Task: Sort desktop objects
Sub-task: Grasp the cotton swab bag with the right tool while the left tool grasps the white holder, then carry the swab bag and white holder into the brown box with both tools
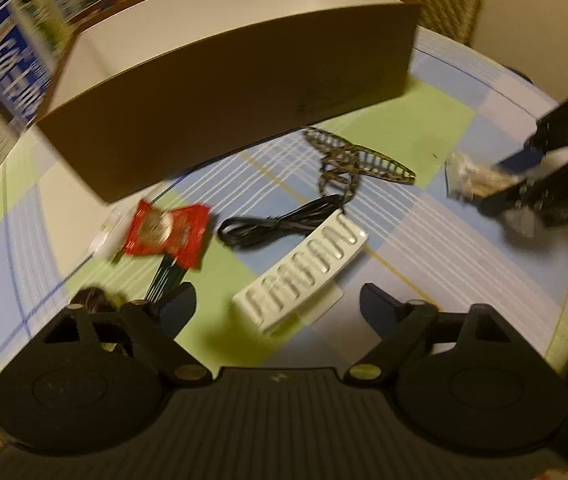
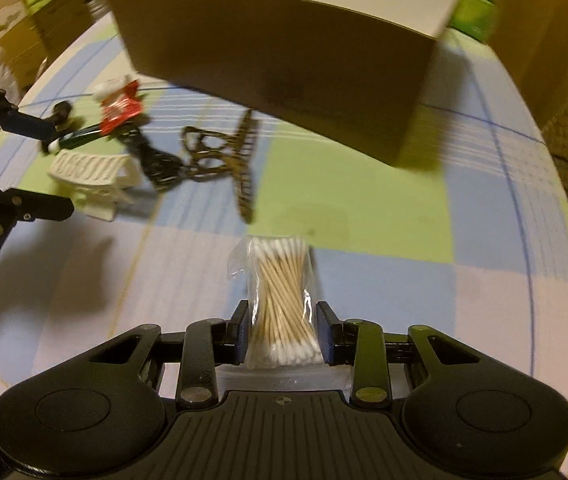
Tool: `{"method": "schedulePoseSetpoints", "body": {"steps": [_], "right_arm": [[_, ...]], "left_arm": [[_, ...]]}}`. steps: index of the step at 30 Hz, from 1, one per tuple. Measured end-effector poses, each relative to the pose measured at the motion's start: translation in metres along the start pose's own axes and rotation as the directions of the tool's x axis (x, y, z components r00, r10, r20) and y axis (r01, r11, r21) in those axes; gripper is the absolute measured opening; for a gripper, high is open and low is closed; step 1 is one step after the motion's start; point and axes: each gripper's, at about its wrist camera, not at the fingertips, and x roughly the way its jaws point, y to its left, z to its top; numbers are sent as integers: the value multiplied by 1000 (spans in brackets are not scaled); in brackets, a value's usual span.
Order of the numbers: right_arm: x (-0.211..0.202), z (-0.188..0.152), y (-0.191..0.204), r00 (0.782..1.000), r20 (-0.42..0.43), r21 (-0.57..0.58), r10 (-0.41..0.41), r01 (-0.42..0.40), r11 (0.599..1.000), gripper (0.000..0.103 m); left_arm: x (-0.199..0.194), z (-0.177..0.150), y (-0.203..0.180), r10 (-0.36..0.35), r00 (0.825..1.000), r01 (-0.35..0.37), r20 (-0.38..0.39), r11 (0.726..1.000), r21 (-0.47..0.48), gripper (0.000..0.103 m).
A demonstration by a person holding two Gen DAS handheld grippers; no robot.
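My left gripper is open just above the checked cloth. A white ribbed hair clip lies between and just ahead of its fingers, untouched by either pad. My right gripper is shut on a clear bag of cotton swabs, pads pressing both sides, held a little off the cloth. The left wrist view shows that gripper and its bag at the right. In the right wrist view the left gripper stands at the far left by the white clip.
A brown cardboard box with a white inside stands behind the objects. In front of it lie a red snack packet, a coiled black cable, a patterned claw clip and a dark pen. Printed cartons stand at the left.
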Motion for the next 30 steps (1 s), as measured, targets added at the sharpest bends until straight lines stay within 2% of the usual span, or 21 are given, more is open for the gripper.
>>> {"method": "schedulePoseSetpoints", "body": {"steps": [2,5,7,11,12,13,16,22,30], "right_arm": [[-2,-3,-4,1000,2,16,-7,7,1000,31],[-5,-7,-8,1000,3,29,-15,15,999,31],[-7,-9,-10,1000,4,36,-15,15,999,31],[-8,-11,-12,1000,6,42,-10,10,999,31],[-8,-11,-12,1000,6,42,-7,7,999,31],[-6,-10,-12,1000,5,39,-5,4,999,31],[-2,-9,-11,1000,0,17,-5,5,1000,31],[0,-6,-5,1000,1,-46,-12,12,999,29],[-12,3,-19,996,25,-10,82,-81,997,25]], "left_arm": [[7,4,-3,-17,1000,17,-4,1000,26,79],[16,7,-7,-36,999,37,-17,998,50,69],[20,8,-8,-42,999,43,-30,998,48,50],[20,8,-11,-66,997,67,-28,997,27,43],[20,7,-12,-70,997,70,-32,997,18,35],[21,7,-13,-71,997,71,-40,997,8,31],[25,7,-16,-69,996,68,-58,997,-22,26],[25,10,-23,-61,996,57,-58,996,-66,24],[7,10,-22,-36,999,32,-23,986,-163,23]]}}
